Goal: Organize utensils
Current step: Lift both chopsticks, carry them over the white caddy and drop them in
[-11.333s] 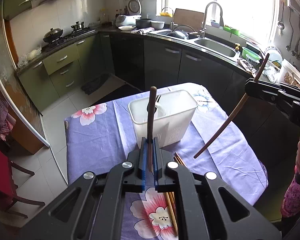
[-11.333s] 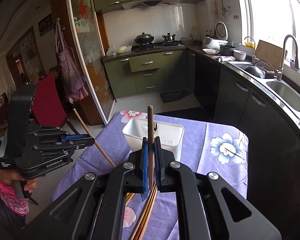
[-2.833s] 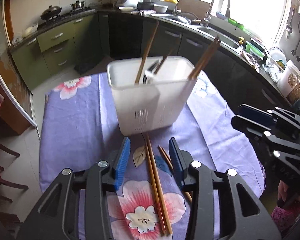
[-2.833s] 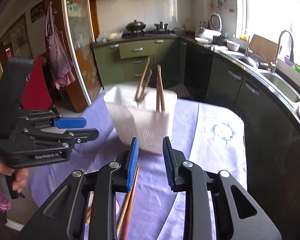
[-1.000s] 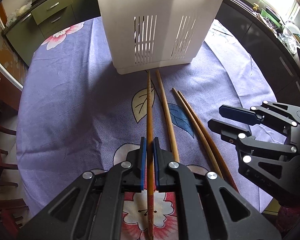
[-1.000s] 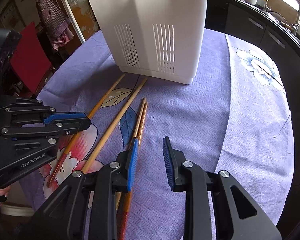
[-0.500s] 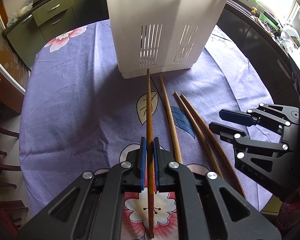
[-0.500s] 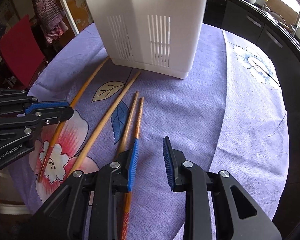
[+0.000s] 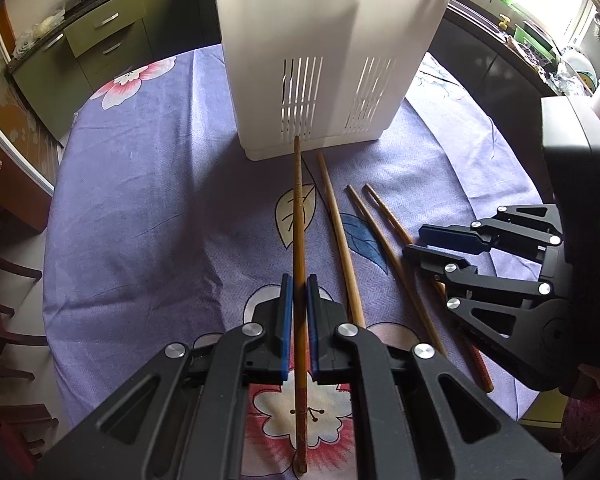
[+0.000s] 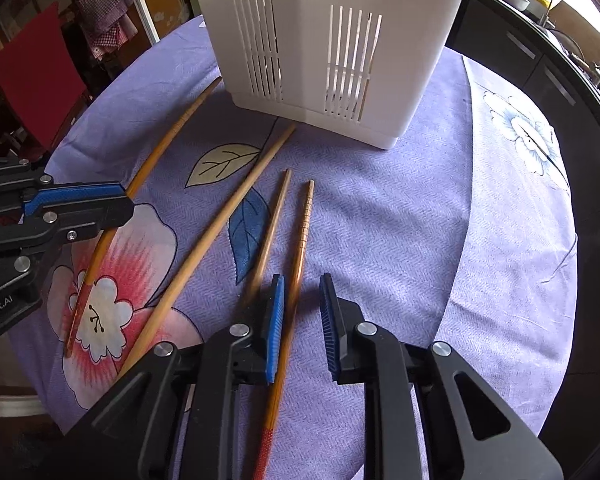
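Note:
A white slotted utensil holder (image 9: 320,60) stands on the purple flowered tablecloth (image 9: 140,208), with chopstick tops showing at its rim; it also shows in the right wrist view (image 10: 324,36). My left gripper (image 9: 297,292) is shut on a brown chopstick (image 9: 298,208) that points at the holder's base. Three more chopsticks lie to its right: a pale one (image 9: 336,224) and a darker pair (image 9: 384,240). My right gripper (image 10: 302,300) is open, low over the table, with one chopstick of the pair (image 10: 300,248) between its jaws. The other one (image 10: 270,236) lies just left.
The table edge drops off close on the right (image 10: 572,240). A red chair (image 10: 36,76) stands at the left. Kitchen cabinets (image 9: 100,36) and a sink counter (image 9: 512,36) lie beyond the table.
My left gripper stays shut on the chopstick and has lifted it slightly. My right gripper has moved forward and left, so the pair's right chopstick now lies between its open jaws.

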`<state>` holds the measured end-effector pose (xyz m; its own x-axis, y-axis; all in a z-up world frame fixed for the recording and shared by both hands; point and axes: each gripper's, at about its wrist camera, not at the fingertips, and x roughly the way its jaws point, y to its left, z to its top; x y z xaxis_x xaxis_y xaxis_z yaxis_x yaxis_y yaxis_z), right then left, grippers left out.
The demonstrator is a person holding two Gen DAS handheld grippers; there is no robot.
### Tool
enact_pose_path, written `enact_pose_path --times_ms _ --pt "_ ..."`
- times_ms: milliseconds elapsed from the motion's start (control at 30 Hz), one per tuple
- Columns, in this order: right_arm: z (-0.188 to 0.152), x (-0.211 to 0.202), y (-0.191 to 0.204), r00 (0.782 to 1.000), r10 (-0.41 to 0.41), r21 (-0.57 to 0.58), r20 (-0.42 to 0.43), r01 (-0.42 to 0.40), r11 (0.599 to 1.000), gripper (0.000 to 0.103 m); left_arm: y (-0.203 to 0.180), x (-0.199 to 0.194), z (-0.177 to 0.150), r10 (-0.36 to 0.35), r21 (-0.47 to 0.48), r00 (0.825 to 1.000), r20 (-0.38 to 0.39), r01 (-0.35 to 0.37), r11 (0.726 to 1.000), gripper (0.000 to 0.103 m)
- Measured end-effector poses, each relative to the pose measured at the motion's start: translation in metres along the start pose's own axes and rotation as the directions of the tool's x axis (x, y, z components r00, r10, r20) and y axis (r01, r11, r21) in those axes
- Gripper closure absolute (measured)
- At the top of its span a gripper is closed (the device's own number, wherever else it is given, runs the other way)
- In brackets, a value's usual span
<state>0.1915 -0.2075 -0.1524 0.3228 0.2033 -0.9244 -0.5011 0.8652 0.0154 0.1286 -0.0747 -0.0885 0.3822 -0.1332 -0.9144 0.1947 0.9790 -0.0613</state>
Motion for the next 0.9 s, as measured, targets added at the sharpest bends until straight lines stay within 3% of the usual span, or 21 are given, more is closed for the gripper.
enact_pose_path --times_ms 67,133,233,433,667,900 --pt "0.006 0.003 0.003 1.0 0.001 -0.01 -0.005 -0.001 1.0 0.085 0.0 0.0 -0.001 0.0 0.0 1.0 0.001 0.0 1.0 0.096" --pt "0.008 0.005 0.003 1.0 0.016 -0.01 -0.006 -0.016 1.0 0.094 0.0 -0.002 -0.001 0.0 -0.001 1.0 0.004 0.0 1.0 0.096" --pt "0.009 0.004 0.003 1.0 0.015 -0.006 0.007 -0.015 1.0 0.096 0.002 -0.005 -0.002 0.0 -0.004 1.0 0.009 0.0 1.0 0.096" --pt "0.001 -0.038 -0.013 0.991 0.051 0.043 0.122 -0.056 0.997 0.096 0.008 -0.016 -0.002 -0.001 -0.012 0.999 0.034 0.002 1.0 0.096" --pt "-0.007 -0.117 -0.031 0.954 0.049 0.074 0.295 -0.075 0.994 0.096 0.011 -0.055 0.004 -0.014 -0.003 0.993 0.118 0.014 1.0 0.096" --pt "-0.009 -0.171 -0.044 0.916 0.036 0.082 0.399 -0.075 0.994 0.096 0.007 -0.102 0.015 -0.013 0.017 0.976 0.216 0.009 1.0 0.096"
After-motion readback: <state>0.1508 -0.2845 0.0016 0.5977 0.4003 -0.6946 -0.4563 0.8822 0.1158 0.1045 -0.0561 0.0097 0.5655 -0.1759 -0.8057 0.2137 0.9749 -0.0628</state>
